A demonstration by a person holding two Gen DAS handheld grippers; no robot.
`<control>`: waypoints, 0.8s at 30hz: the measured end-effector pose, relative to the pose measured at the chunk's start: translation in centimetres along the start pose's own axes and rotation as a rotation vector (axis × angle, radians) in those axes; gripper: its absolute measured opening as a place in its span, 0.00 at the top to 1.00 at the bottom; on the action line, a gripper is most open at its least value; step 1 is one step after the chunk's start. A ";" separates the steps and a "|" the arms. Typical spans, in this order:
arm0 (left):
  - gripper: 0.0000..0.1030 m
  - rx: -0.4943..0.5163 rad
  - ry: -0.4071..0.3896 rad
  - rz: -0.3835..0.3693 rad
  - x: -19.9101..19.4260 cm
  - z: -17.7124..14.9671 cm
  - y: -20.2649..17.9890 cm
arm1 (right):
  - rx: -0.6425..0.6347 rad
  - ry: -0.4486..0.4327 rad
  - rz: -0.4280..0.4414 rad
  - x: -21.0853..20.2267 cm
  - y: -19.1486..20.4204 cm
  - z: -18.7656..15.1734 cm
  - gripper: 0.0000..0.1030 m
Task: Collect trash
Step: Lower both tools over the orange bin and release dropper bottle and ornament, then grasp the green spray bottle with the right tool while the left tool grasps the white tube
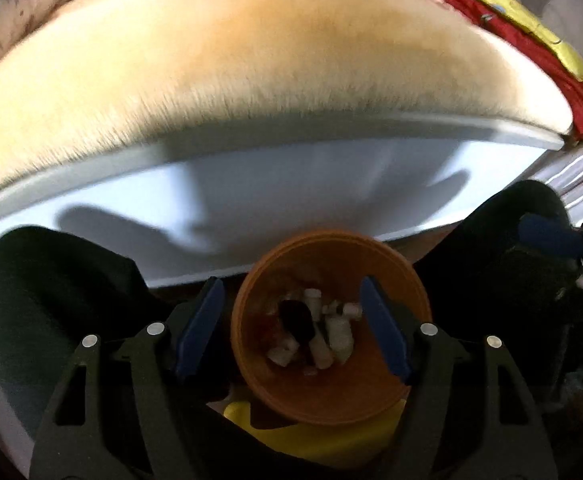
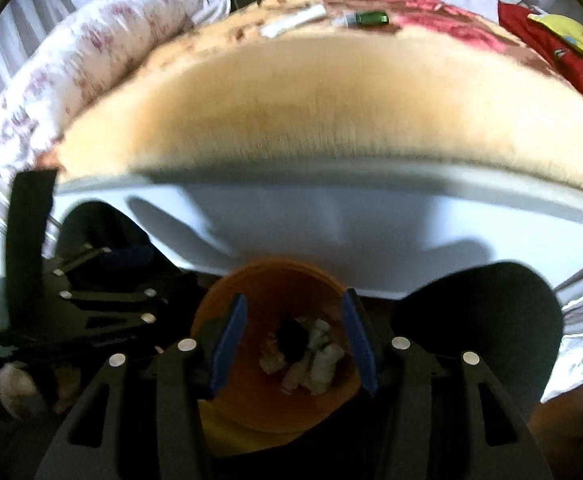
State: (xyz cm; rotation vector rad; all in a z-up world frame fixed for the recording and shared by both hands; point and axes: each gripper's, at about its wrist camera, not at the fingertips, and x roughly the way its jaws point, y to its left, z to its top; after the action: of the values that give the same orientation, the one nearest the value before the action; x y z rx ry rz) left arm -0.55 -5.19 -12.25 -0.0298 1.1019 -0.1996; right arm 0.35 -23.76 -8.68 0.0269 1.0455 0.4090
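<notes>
An orange waste bin (image 1: pixel 331 384) stands on the floor below the bed, with crumpled white scraps (image 1: pixel 331 336) and a dark lump inside. My left gripper (image 1: pixel 291 324) hangs open and empty over the bin's mouth. The bin also shows in the right wrist view (image 2: pixel 267 400), with my right gripper (image 2: pixel 293 340) open and empty above it. On the bed's far side lie a white wrapper (image 2: pixel 293 20) and a green object (image 2: pixel 371 18). The other gripper shows at the edge of each view: the right one (image 1: pixel 547 236), the left one (image 2: pixel 103 280).
The bed's white frame (image 1: pixel 291 216) and tan fleece blanket (image 1: pixel 251 60) fill the view ahead. A floral pillow (image 2: pixel 71 72) lies at the left, red and yellow cloth (image 1: pixel 531 40) at the right. Something yellow (image 1: pixel 331 436) sits under the bin.
</notes>
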 end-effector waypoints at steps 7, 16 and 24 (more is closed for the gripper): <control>0.22 0.056 -0.224 0.028 -6.9 3.2 0.3 | -0.003 -0.125 0.003 -3.6 -1.4 7.7 0.48; 0.22 -0.009 -0.310 0.016 -7.5 7.9 2.2 | 0.090 -0.159 -0.058 1.6 -5.5 22.1 0.48; 0.22 -0.029 -0.292 0.007 -6.3 10.1 3.1 | -0.068 -0.127 -0.198 7.6 -6.6 30.2 0.28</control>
State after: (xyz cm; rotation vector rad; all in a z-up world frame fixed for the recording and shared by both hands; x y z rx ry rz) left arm 6.14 -1.77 -2.52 -0.0789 0.8135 -0.1673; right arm 31.25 -22.11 -1.12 -0.1092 0.8990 0.2596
